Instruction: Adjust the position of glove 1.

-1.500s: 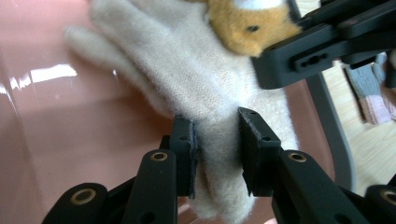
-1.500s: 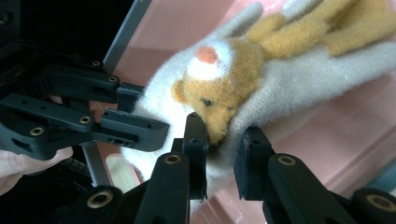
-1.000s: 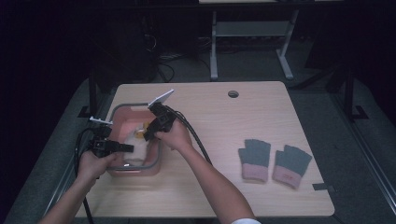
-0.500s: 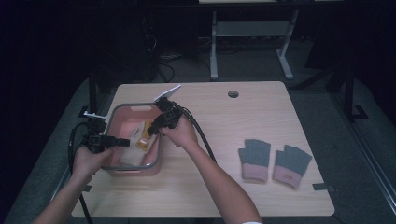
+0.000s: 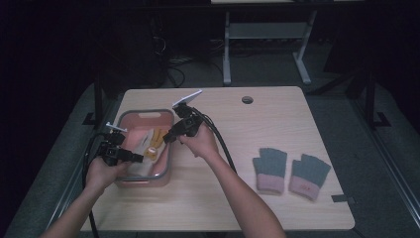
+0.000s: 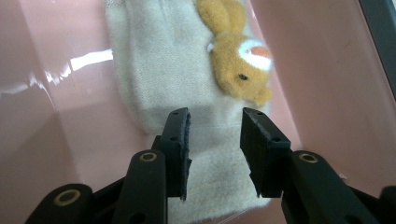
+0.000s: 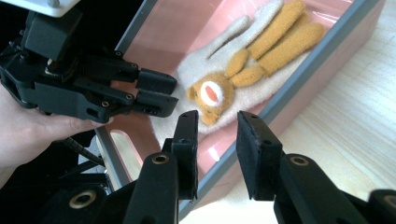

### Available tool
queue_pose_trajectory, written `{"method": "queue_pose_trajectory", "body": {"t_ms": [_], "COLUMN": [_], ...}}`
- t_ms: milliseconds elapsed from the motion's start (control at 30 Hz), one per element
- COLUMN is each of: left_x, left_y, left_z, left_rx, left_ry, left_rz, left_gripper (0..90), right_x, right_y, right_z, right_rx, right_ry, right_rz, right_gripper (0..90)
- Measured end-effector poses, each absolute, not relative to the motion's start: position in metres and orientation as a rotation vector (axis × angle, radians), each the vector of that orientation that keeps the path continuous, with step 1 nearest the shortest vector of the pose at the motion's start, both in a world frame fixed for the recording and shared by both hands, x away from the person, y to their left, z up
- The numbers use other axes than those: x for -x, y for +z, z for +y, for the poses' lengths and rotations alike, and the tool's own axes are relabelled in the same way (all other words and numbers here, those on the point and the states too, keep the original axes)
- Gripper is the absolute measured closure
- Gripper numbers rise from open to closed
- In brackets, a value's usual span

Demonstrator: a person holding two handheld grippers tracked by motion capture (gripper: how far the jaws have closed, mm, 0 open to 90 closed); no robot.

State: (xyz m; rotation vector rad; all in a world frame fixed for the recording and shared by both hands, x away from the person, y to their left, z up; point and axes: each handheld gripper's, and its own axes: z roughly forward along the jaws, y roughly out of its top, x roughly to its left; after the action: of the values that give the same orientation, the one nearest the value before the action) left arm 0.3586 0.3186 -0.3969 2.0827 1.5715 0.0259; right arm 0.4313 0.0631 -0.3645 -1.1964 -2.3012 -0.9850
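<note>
Glove (image 6: 173,93) lengthwise in pink bin (image 5: 148,116), fingers pointing away

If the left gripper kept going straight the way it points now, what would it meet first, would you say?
Most likely the cream glove lying in the pink bin. The left gripper has just been closing; its jaws stand apart over the glove's cuff end, nothing between them, though depth is unclear.
</note>
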Motion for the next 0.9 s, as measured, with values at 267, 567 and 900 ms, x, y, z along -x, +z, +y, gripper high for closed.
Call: {"method": "queue_pose_trajectory", "body": {"t_ms": [267,567,900], "left_x": [-0.354,-0.348,-0.344], "left_y": [-0.385,-0.370,-0.357], "left_z": [0.320,0.305,0.286], "left_rx": [-2.028,-1.979,-1.940], "left_ry": [0.041,0.060,0.047], "left_rz": [1.542,1.454,1.392], "left_gripper": [58.4,56.9,54.1], "right_x": [-0.428,-0.424,-0.419], "right_y": [-0.358,-0.353,-0.347], "right_z": [0.055,0.040,0.014], "right_rx": [1.180,1.185,1.218], "right_ry": [-1.012,-1.047,-1.073], "right_rz": [-2.293,-2.296,-2.291], "right_gripper": [66.9,64.0,60.3]}}
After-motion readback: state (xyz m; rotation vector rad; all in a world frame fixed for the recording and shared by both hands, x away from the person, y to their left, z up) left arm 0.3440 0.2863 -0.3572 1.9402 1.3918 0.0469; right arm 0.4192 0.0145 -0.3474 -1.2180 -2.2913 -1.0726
